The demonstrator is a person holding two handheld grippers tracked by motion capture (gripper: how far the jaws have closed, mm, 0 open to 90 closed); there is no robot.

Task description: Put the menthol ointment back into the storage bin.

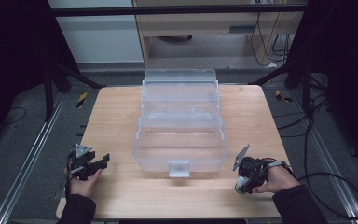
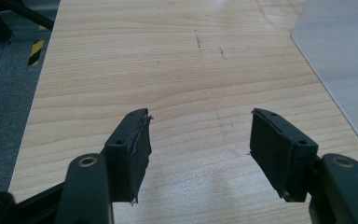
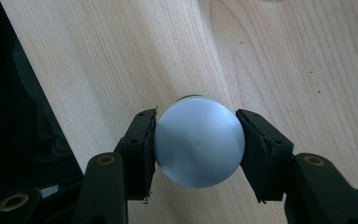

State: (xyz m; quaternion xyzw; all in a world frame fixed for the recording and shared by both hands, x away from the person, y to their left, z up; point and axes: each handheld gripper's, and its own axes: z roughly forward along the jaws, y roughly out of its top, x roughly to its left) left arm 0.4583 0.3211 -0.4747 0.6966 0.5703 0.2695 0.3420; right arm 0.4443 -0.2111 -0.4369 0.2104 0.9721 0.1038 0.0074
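The right gripper (image 3: 196, 149) squeezes a round white cap (image 3: 198, 141) (smooth, probably slippery) by its sides. The left gripper (image 2: 200, 149) is wide open, empty.

clear box (image 1: 181, 135) blocking table (image 1: 116, 112) centre — bare wood either side, near edge open

Both forearms wore dark sleeves, and each hand carried a black two-jaw tool: the left gripper (image 1: 103, 162) and the right gripper (image 1: 240, 185). Each bore a grey three-cornered plate on top, and a black cable trailed from the right one. Up close, the jaws were flat black blocks faced with dark, frayed-edged pads, fixed by small screws, with brass-ringed holes in the arms behind them.
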